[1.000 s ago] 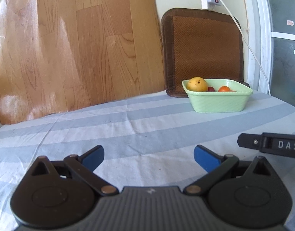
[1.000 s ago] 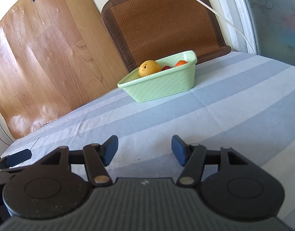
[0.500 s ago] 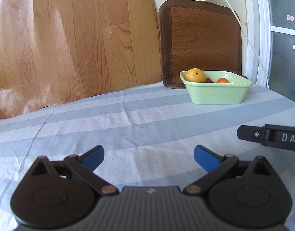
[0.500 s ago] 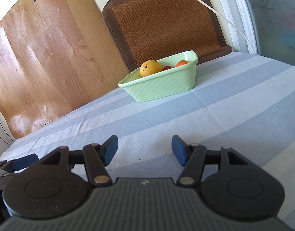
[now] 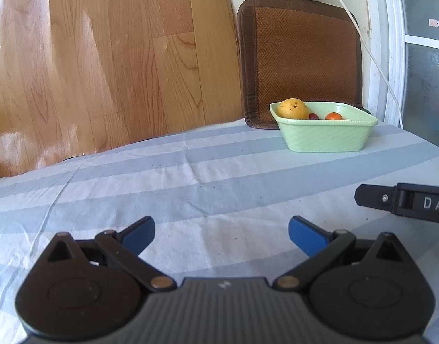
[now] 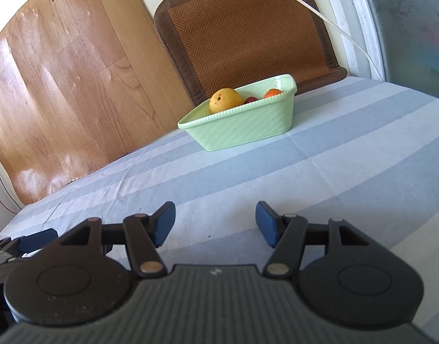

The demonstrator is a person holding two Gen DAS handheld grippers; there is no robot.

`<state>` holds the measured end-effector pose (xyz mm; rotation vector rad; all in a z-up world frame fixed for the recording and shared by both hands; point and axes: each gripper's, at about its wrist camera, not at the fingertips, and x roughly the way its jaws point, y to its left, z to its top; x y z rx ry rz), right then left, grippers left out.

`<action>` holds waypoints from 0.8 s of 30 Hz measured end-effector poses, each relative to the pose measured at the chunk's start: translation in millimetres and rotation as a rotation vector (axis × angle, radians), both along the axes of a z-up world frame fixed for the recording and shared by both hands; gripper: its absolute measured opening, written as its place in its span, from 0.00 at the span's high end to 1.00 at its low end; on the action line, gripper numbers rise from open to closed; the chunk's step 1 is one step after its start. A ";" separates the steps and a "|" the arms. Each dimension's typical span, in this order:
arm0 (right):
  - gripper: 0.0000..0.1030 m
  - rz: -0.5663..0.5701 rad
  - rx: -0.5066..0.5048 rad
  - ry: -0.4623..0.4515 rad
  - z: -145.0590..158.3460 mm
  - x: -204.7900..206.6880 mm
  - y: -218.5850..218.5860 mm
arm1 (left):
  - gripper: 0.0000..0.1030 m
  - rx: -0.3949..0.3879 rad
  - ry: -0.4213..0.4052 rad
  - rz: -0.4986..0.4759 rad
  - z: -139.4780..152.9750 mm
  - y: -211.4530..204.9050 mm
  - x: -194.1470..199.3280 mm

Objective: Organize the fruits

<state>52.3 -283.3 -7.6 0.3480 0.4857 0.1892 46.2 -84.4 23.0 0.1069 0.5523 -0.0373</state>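
A pale green dish (image 5: 325, 137) stands at the far side of the striped tablecloth; it also shows in the right wrist view (image 6: 242, 127). In it lie a yellow pear-like fruit (image 5: 292, 108) (image 6: 225, 99), a small red fruit (image 5: 314, 116) (image 6: 250, 99) and an orange fruit (image 5: 333, 116) (image 6: 272, 93). My left gripper (image 5: 221, 235) is open and empty, low over the cloth, well short of the dish. My right gripper (image 6: 215, 223) is open and empty too, also well short of the dish.
The striped blue and white tablecloth (image 5: 190, 177) covers the table. A brown woven mat (image 5: 299, 57) leans on the wall behind the dish, with a white cable (image 5: 374, 57) hanging beside it. A wood-pattern sheet (image 5: 90, 71) covers the left wall. The right gripper's side (image 5: 405, 203) shows at the right.
The left gripper's view has tilted so the dish sits lower and a little left in its frame. The right gripper has barely moved. Both stay open.
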 end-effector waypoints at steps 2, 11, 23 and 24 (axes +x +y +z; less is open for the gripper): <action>0.37 0.003 0.000 0.000 0.1 0.3 -0.1 | 0.00 0.003 0.000 0.000 -0.1 -0.5 -0.1; 0.37 0.019 0.005 0.001 0.0 2.2 -2.2 | 0.00 0.006 0.009 0.008 0.0 -0.2 1.5; 0.37 0.022 0.007 0.000 0.0 1.6 -2.8 | 0.00 0.003 0.020 0.009 -1.3 1.1 2.6; 0.37 0.022 0.007 0.000 0.0 1.6 -2.9 | 0.00 0.004 0.020 0.009 -1.2 1.1 2.5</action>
